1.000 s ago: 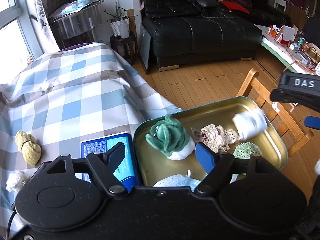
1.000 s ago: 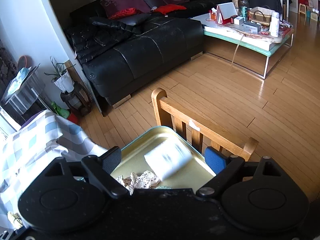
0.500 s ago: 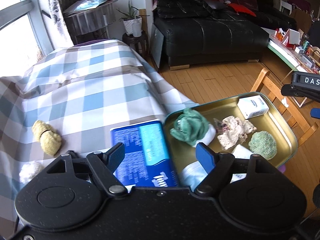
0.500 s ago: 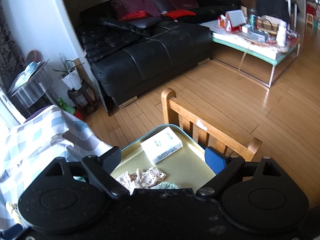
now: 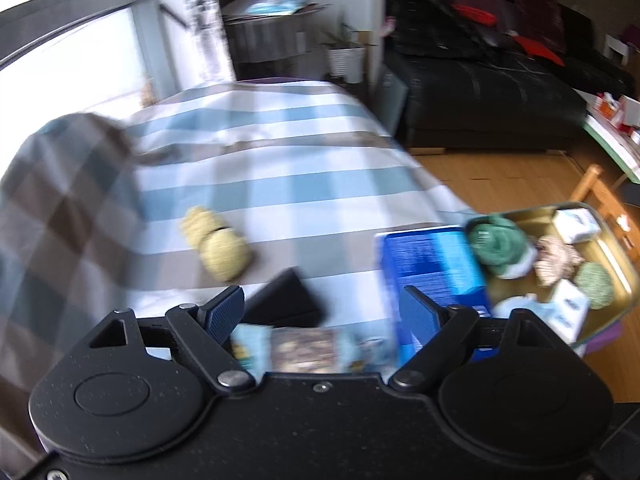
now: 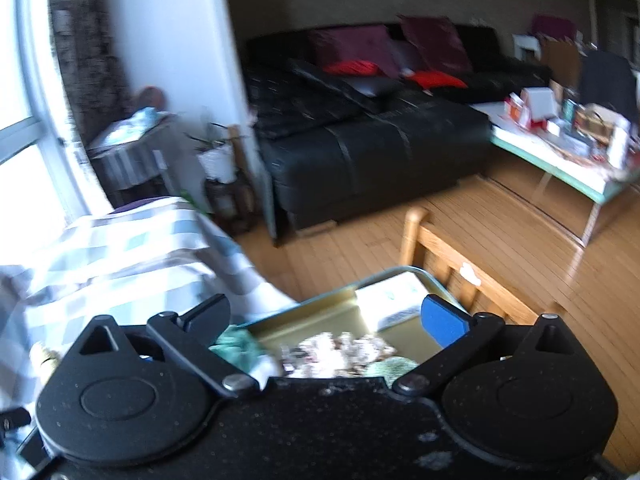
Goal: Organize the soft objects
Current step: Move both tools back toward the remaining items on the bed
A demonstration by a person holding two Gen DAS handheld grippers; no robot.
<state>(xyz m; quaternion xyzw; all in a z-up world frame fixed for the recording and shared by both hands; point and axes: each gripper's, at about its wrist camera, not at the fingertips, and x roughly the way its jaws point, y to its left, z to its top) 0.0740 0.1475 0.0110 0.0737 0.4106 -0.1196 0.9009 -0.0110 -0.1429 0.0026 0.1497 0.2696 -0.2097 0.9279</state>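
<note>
A gold metal tray (image 5: 624, 276) at the right holds a green plush (image 5: 496, 244), a lacy cloth (image 5: 558, 258), a green round pad (image 5: 596, 284) and two white packets (image 5: 574, 222). A yellow soft toy (image 5: 218, 242) lies on the checked cloth (image 5: 280, 168) to the left. My left gripper (image 5: 322, 308) is open and empty above the cloth, between the toy and a blue pack (image 5: 434, 264). My right gripper (image 6: 332, 316) is open and empty over the tray (image 6: 340, 304), with the white packet (image 6: 390, 300) and lacy cloth (image 6: 336, 354) beneath it.
A dark flat object (image 5: 286, 300) and a printed packet (image 5: 304, 348) lie just under my left gripper. A wooden chair back (image 6: 460, 264) stands beside the tray. A black sofa (image 6: 372, 148), a plant stand (image 6: 218, 164) and a cluttered low table (image 6: 568, 144) stand beyond.
My left gripper has swung left, away from the tray, so the yellow toy now sits near centre. The white packet dropped from my right gripper lies in the tray. Both views are blurred.
</note>
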